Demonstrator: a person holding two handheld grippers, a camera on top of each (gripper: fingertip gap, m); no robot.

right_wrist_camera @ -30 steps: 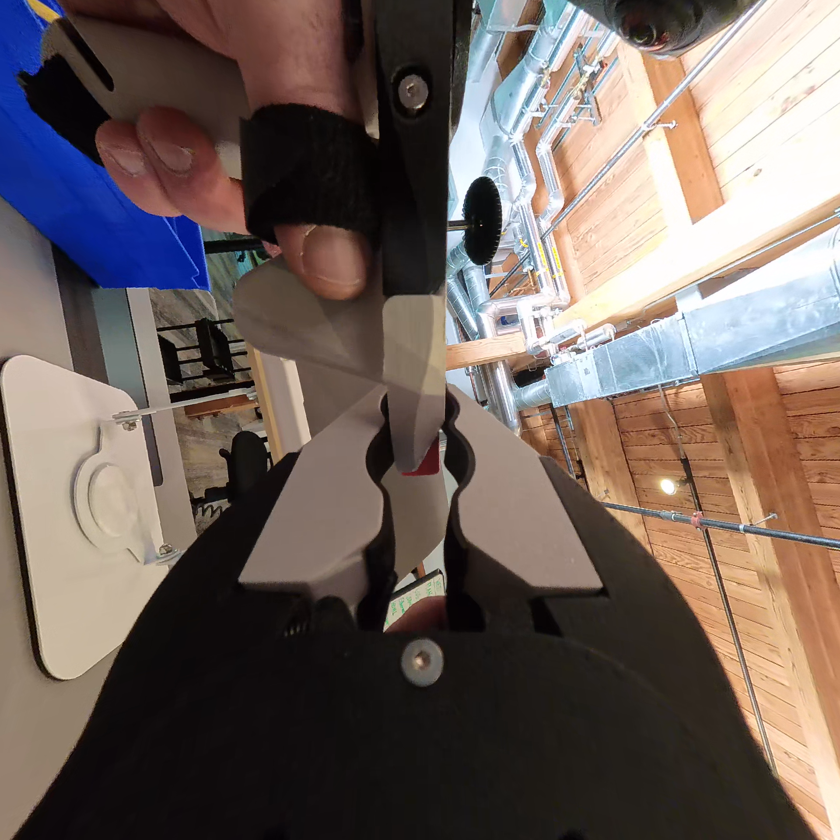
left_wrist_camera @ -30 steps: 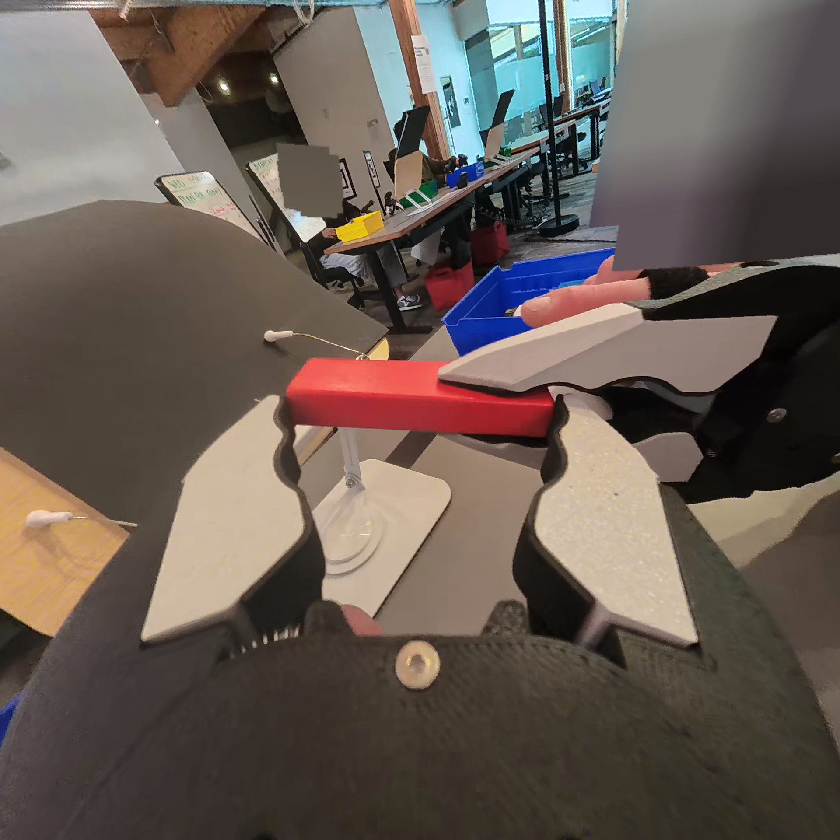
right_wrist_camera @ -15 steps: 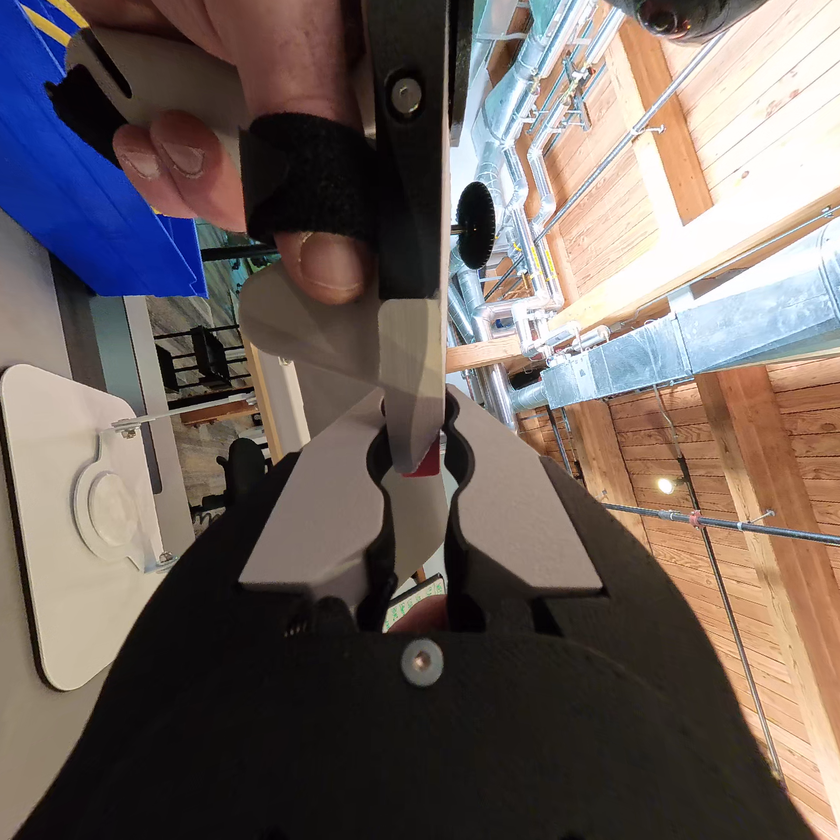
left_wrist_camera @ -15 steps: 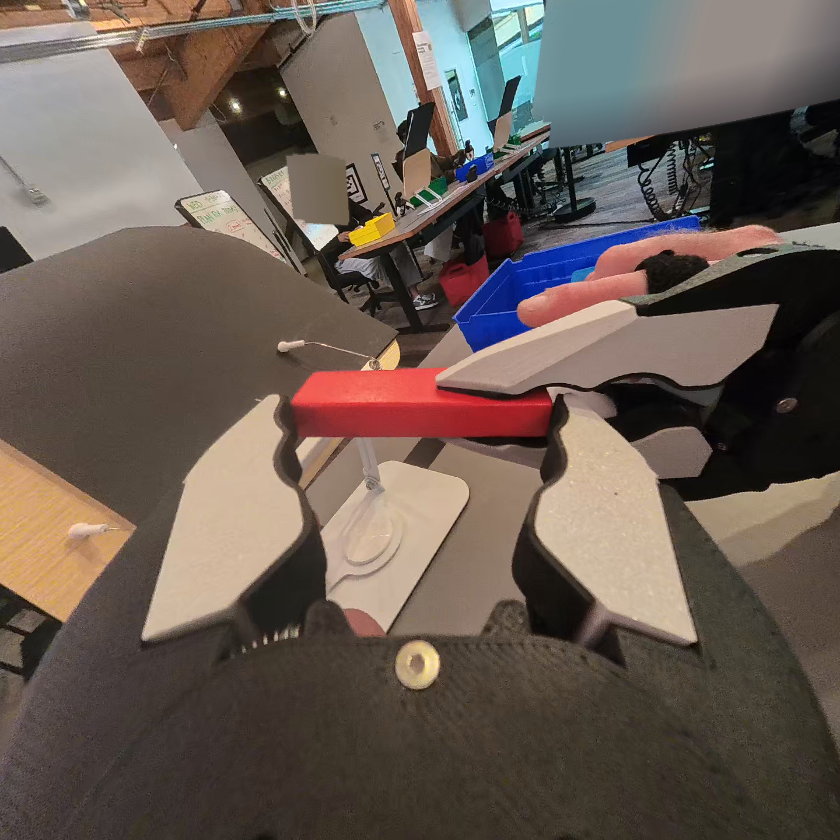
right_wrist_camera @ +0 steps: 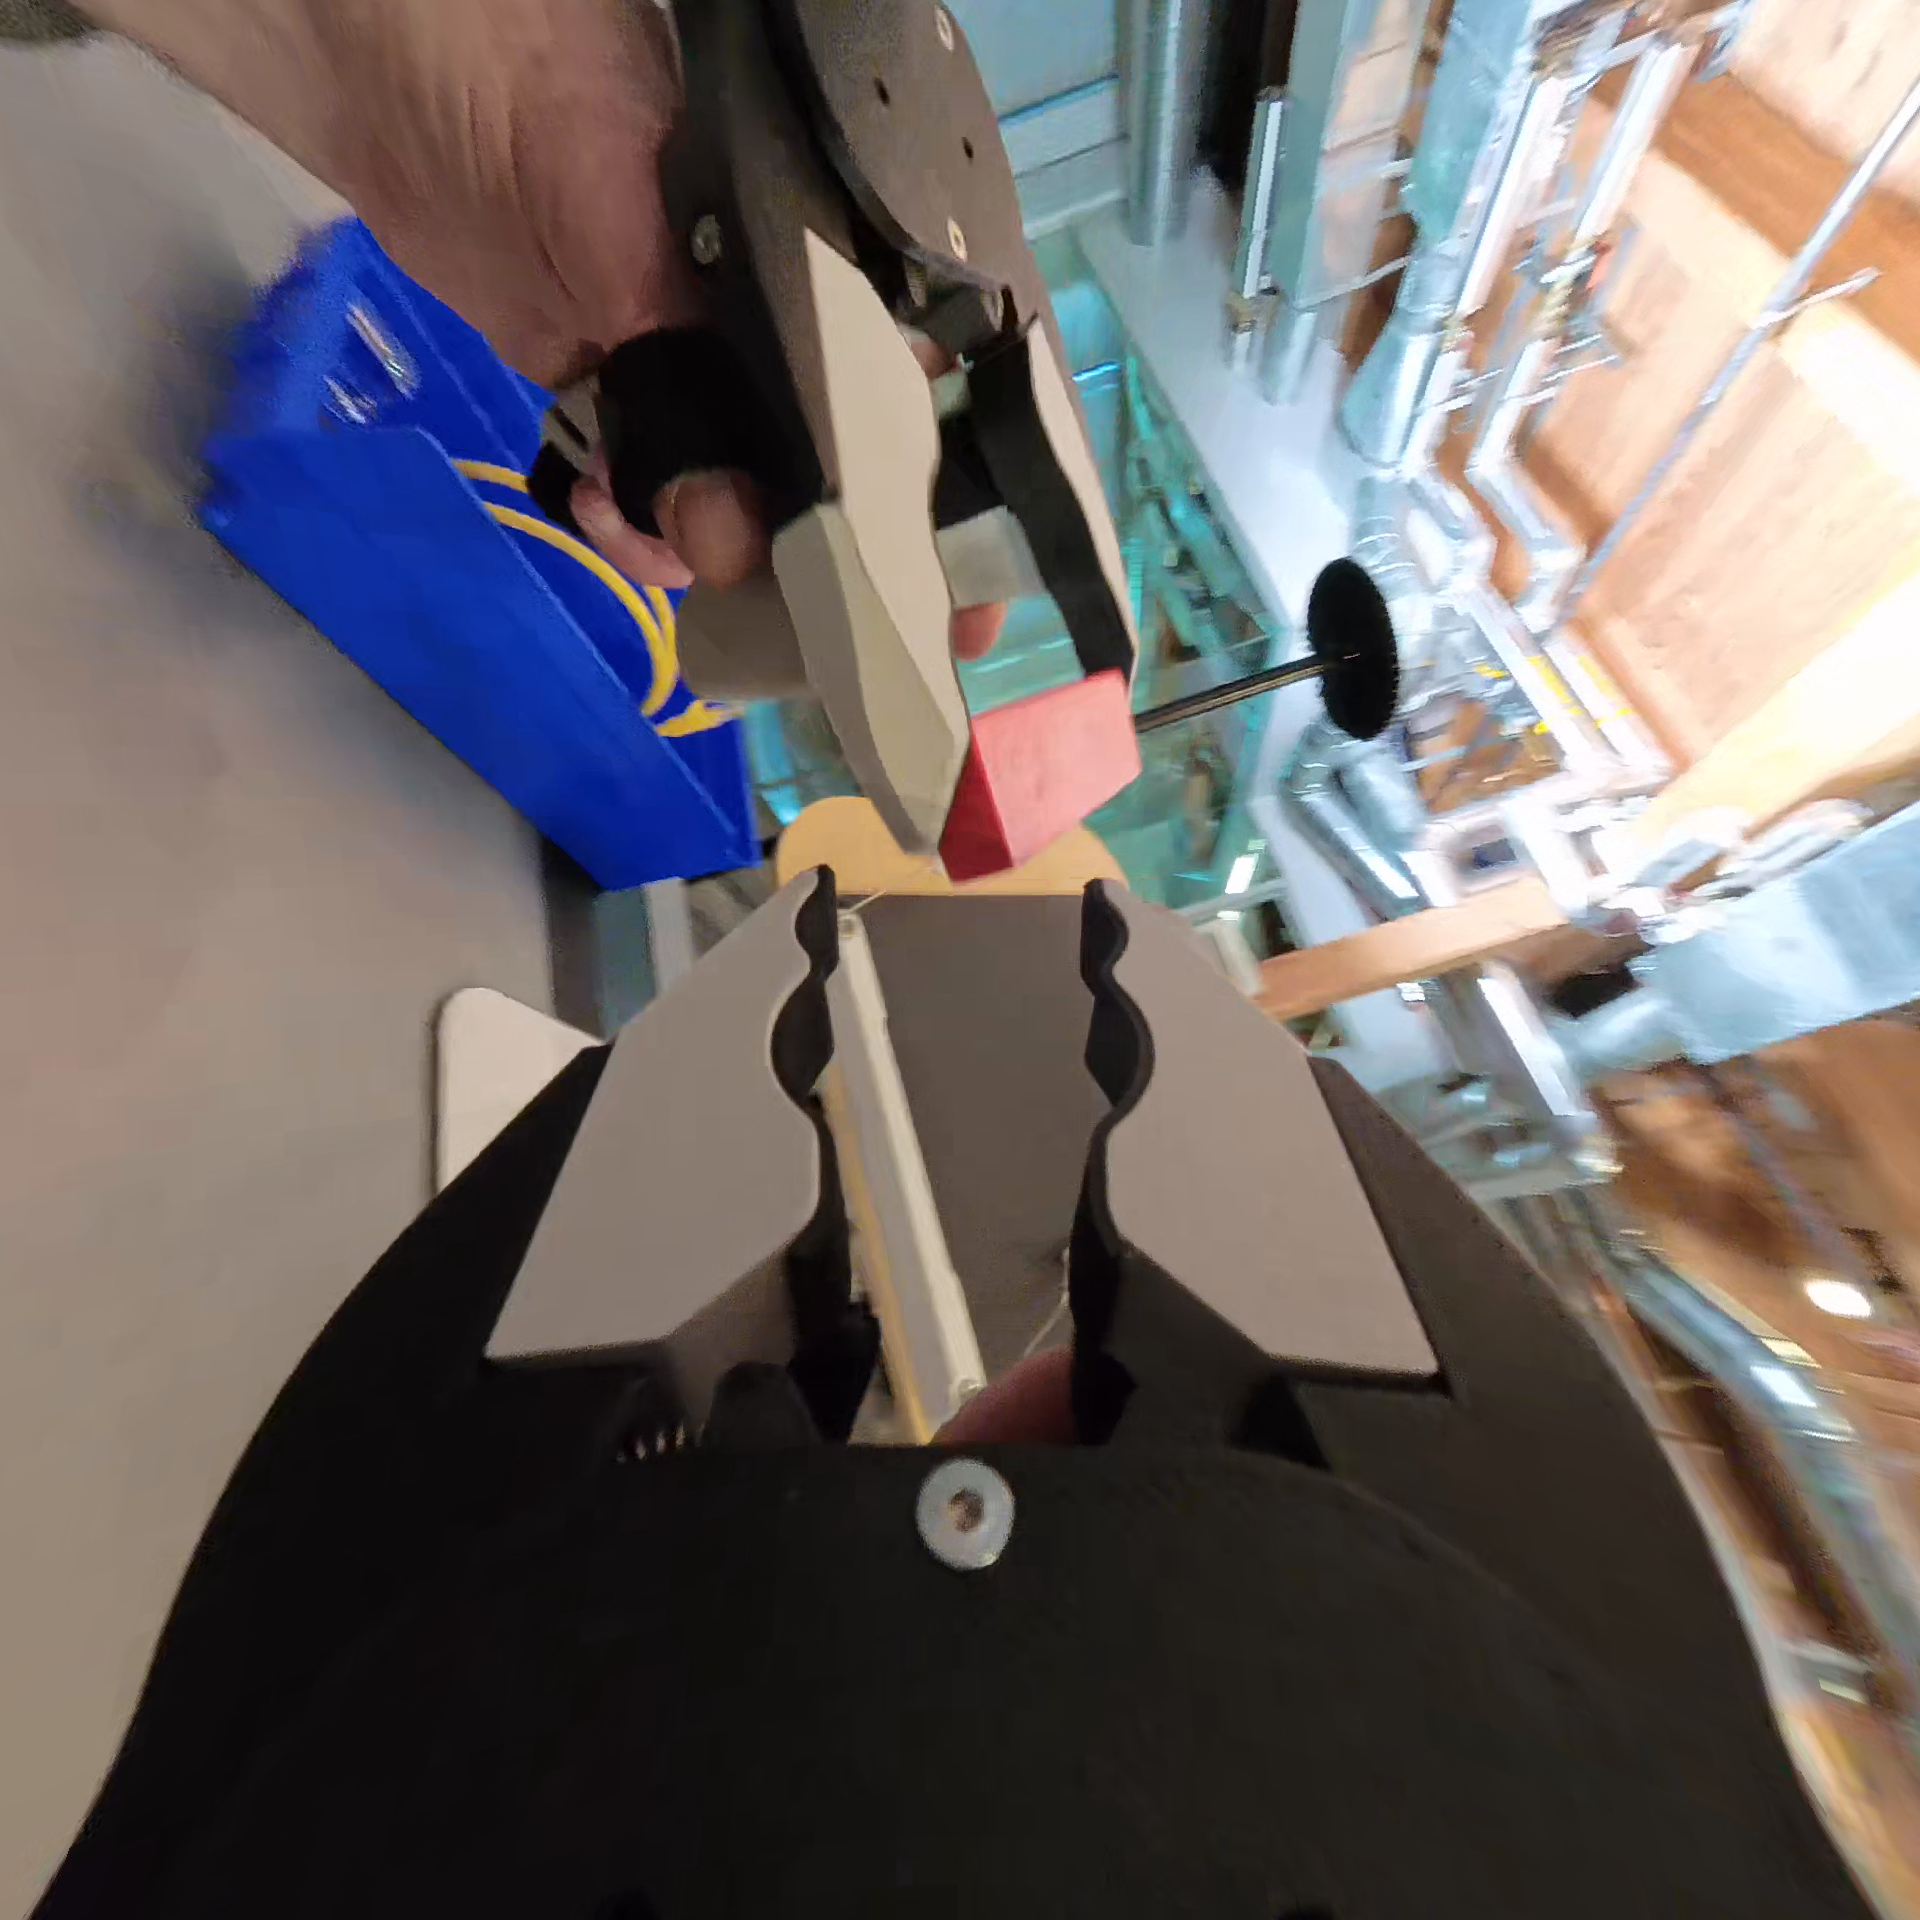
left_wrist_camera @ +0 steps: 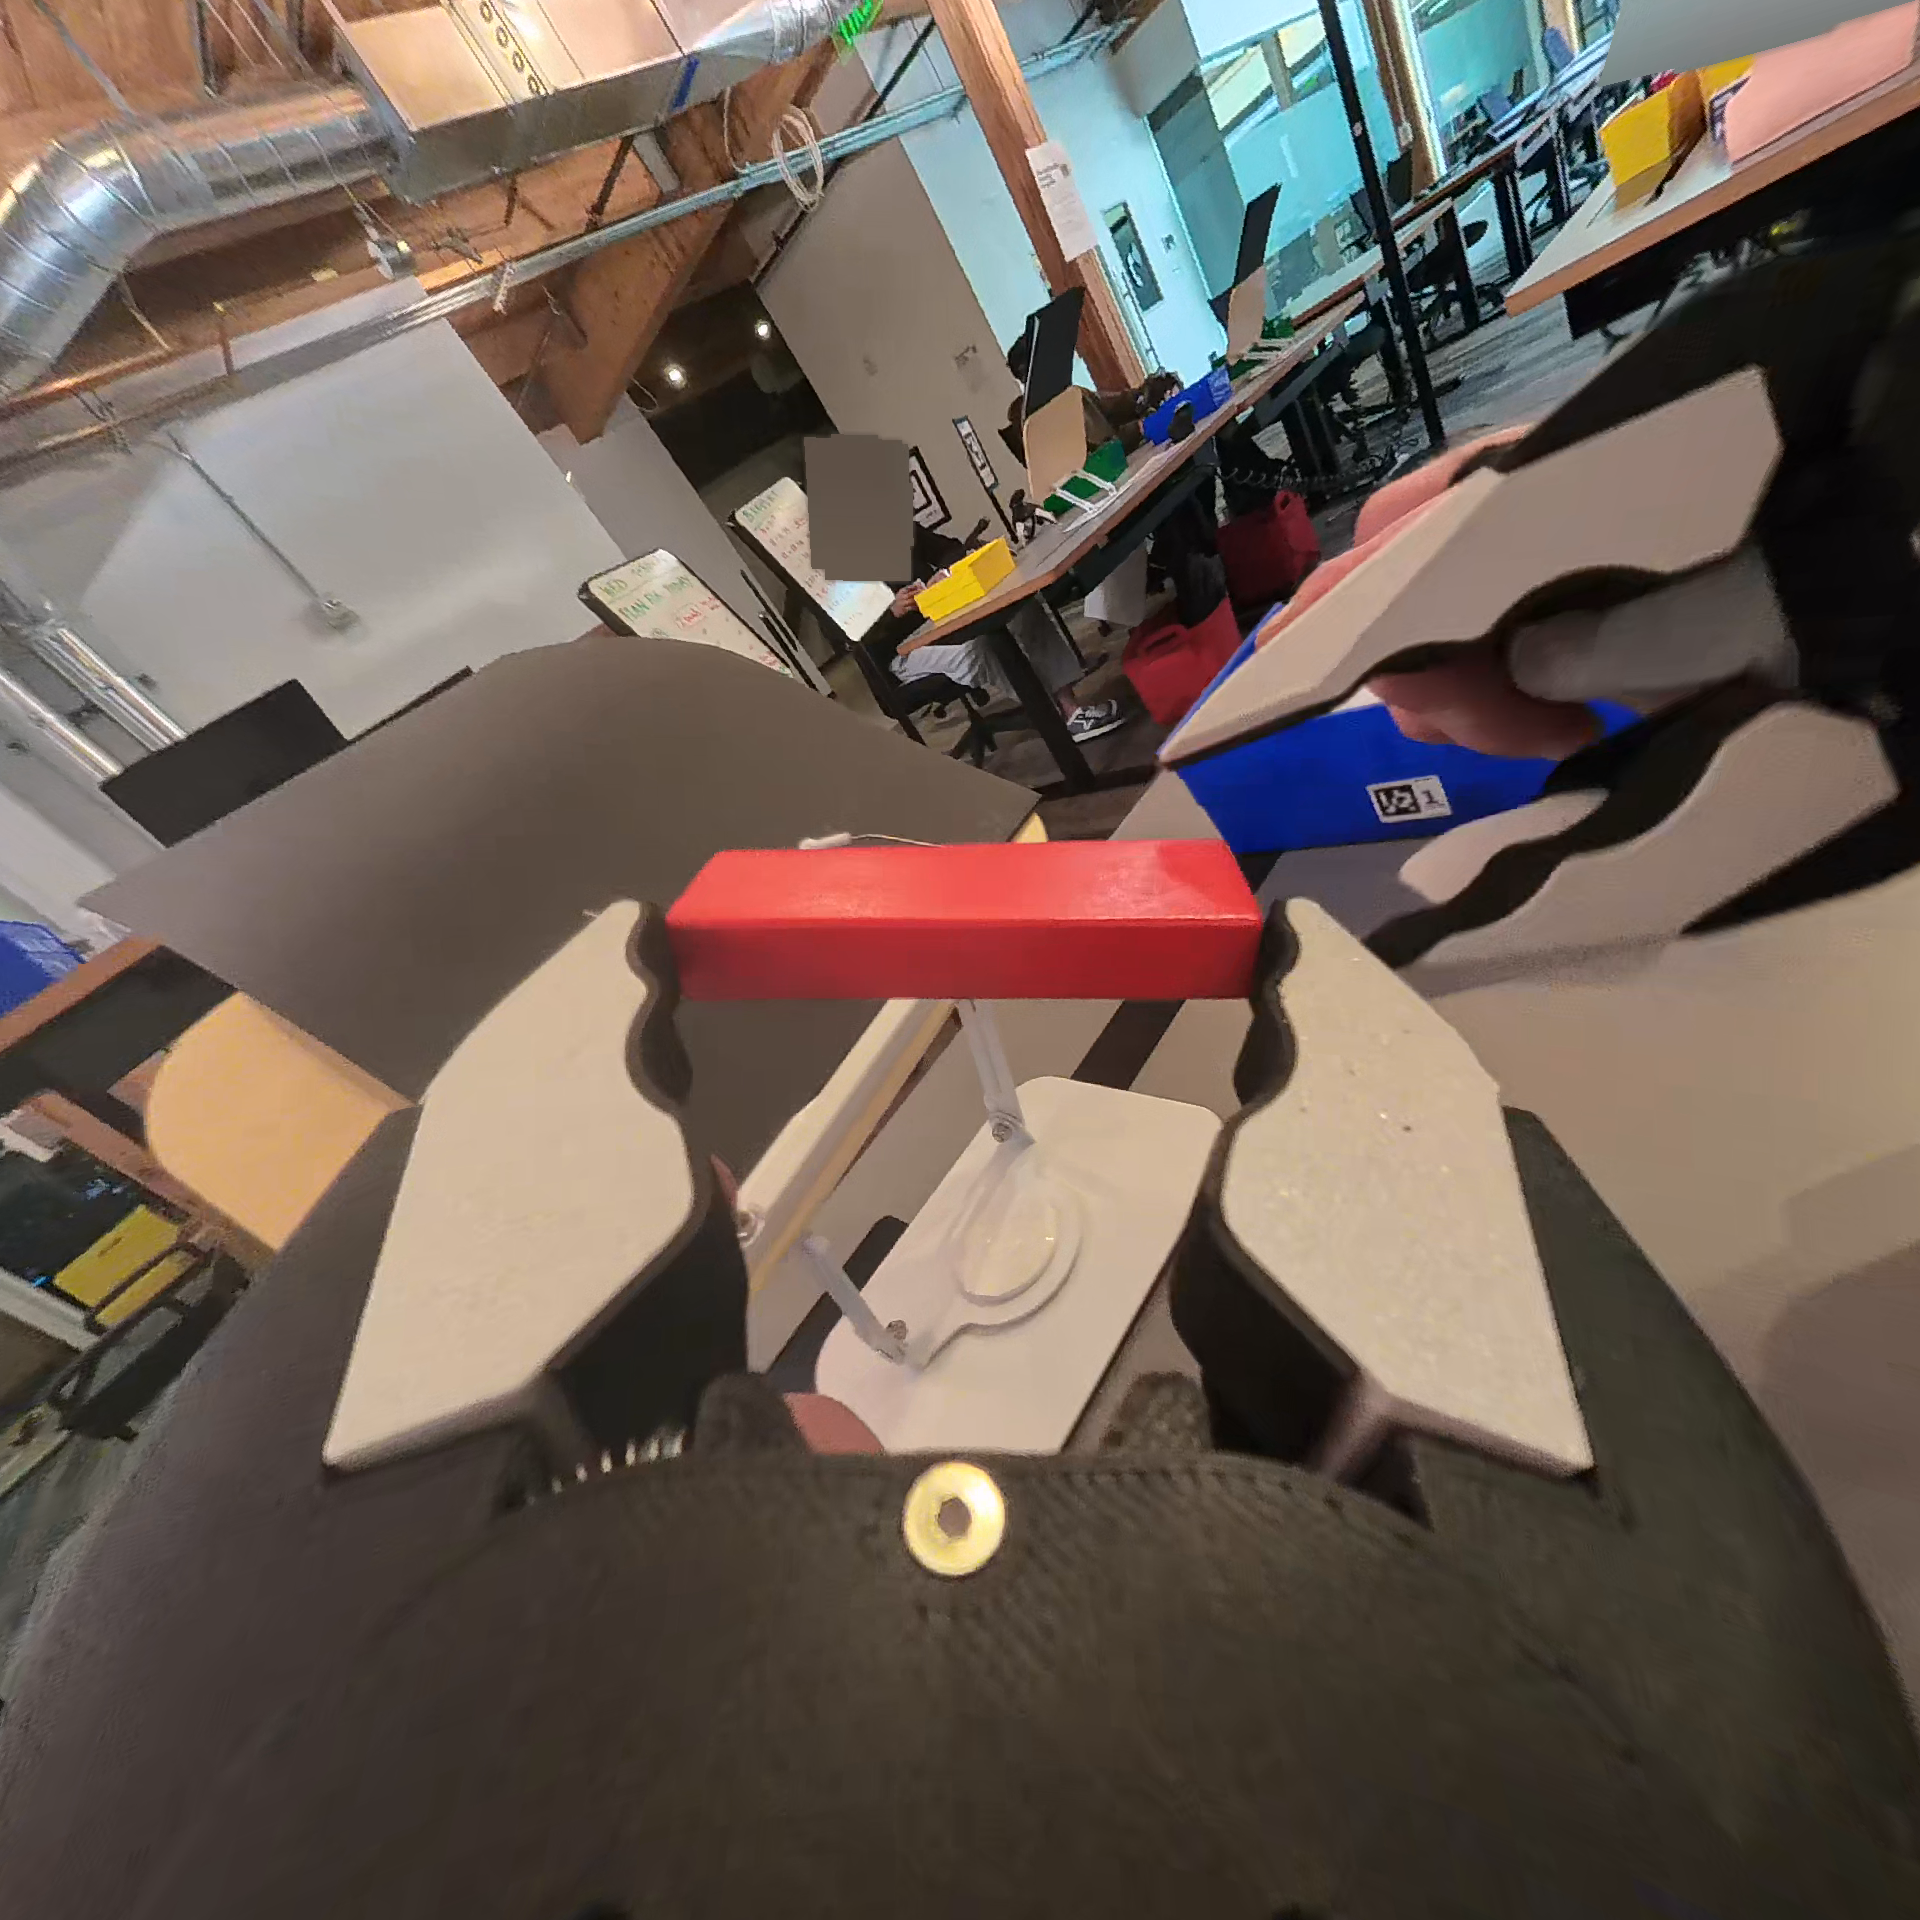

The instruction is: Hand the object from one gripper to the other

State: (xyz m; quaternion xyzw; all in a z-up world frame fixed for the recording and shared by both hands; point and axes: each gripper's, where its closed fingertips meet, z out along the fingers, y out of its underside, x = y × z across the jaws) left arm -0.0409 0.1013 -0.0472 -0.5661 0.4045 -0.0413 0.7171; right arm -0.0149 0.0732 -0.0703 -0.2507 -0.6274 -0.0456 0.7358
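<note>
Your left gripper (left_wrist_camera: 961, 940) pinches the red block (left_wrist_camera: 961, 920) endwise between its fingertips, crosswise, so the middle was free for the exchange. Your right gripper (right_wrist_camera: 956, 914) hangs empty, jaws parted, just right of the block.

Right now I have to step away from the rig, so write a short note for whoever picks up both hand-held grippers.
Left hand-held gripper: shut on the red block, gripping it end to end across its fingertips.
Right hand-held gripper: open, empty, clear of the block.
Blue bin sits on the table beyond; white stand lies below the block.
Done: the block is held by the left gripper alone.
Left: nothing of the handover, unless it must go back.
</note>
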